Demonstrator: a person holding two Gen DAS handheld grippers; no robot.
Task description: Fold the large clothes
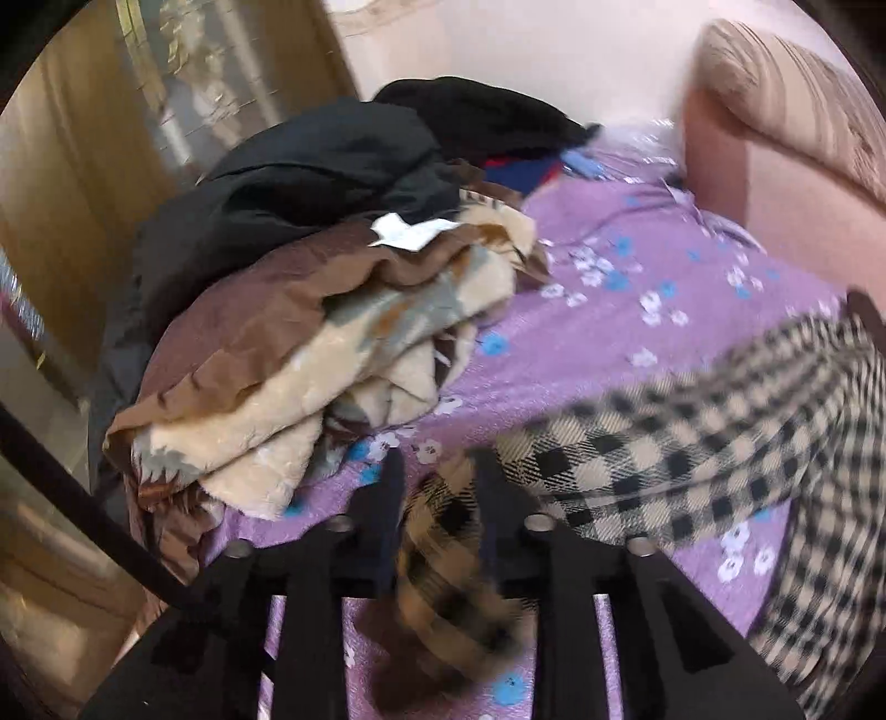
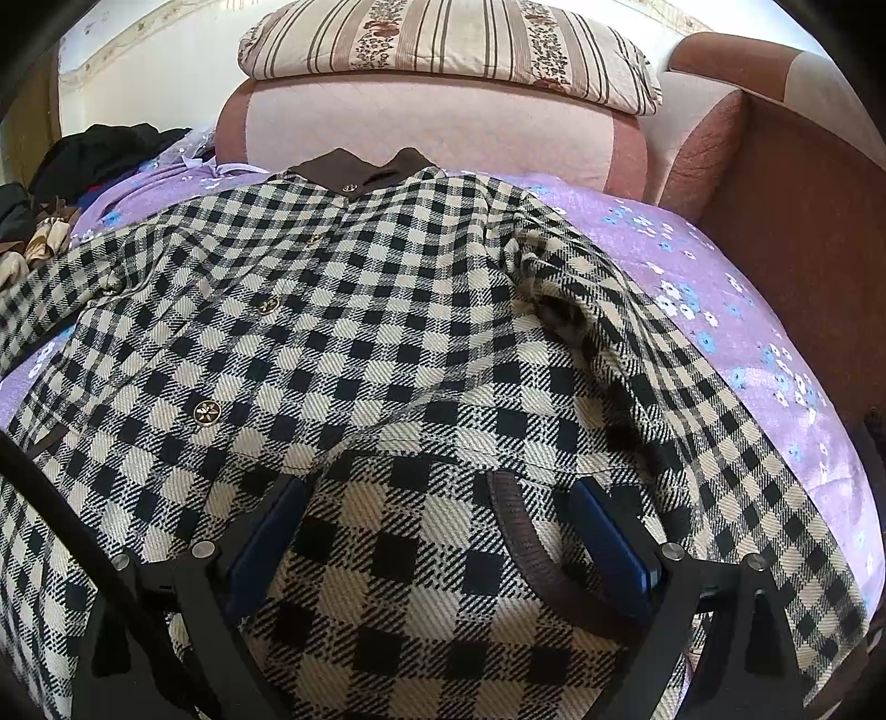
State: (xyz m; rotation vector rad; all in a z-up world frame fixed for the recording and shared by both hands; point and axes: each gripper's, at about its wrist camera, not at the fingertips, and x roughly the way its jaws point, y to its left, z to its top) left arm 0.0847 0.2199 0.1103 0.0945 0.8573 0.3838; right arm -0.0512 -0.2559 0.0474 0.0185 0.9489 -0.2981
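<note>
A large coat (image 2: pixel 387 310) in a black and cream check, with a brown collar and metal buttons, lies spread face up on a purple flowered sheet (image 2: pixel 720 288). My right gripper (image 2: pixel 443 498) rests open on its lower part. A sleeve cuff with brown trim (image 2: pixel 531 554) lies between its blue pads without being pinched. In the left wrist view the coat (image 1: pixel 692 432) stretches off to the right, blurred. My left gripper (image 1: pixel 440 487) is shut on a bunched end of its sleeve (image 1: pixel 443 554), which fills the gap between the fingers and hangs toward the camera.
A heap of brown and cream blankets (image 1: pixel 310 343) with black clothes (image 1: pixel 332 166) on top sits left of the coat. A pink backrest (image 2: pixel 443 127) carrying a striped pillow (image 2: pixel 443 44) runs behind. A brown armrest (image 2: pixel 803 221) closes the right side. A wooden cabinet (image 1: pixel 66 210) stands far left.
</note>
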